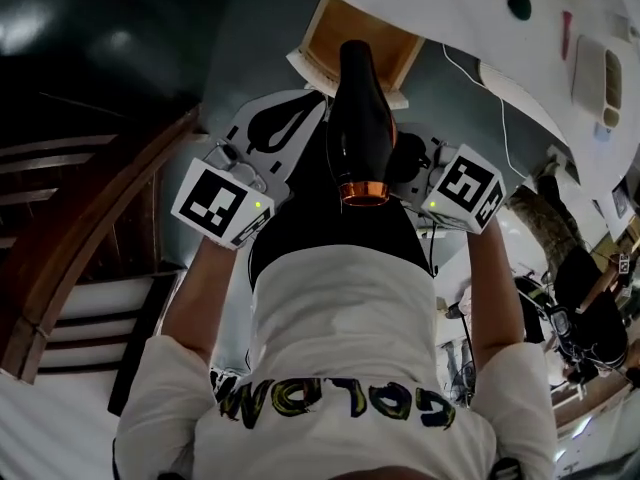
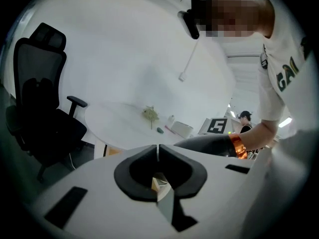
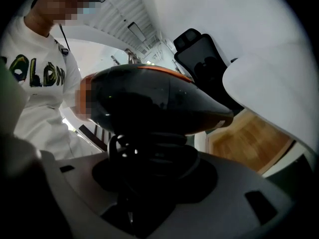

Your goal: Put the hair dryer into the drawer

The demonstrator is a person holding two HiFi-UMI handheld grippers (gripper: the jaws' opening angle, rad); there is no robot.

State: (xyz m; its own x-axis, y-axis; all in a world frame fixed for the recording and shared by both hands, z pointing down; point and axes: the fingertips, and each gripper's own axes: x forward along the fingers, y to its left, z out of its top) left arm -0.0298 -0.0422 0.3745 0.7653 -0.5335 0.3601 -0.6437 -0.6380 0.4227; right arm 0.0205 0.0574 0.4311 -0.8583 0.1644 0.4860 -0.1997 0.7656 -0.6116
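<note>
In the head view the black hair dryer (image 1: 358,118), with an orange ring at its rear end, hangs nozzle-first over the open wooden drawer (image 1: 360,43). My right gripper (image 1: 412,163) is shut on its cord-wrapped handle from the right. The right gripper view shows the dryer's body (image 3: 149,101) just above the right gripper (image 3: 154,158), with the drawer (image 3: 249,133) beyond it. My left gripper (image 1: 285,128) hovers to the left of the dryer, apart from it. In its own view the left gripper (image 2: 158,151) is shut and holds nothing, with the dryer (image 2: 209,144) off to the right.
The drawer belongs to a white round table (image 1: 520,58) that carries small items and a white cable. A black office chair (image 2: 40,113) stands by the table. Dark wooden steps (image 1: 90,248) lie to the left. The person's white shirt fills the lower head view.
</note>
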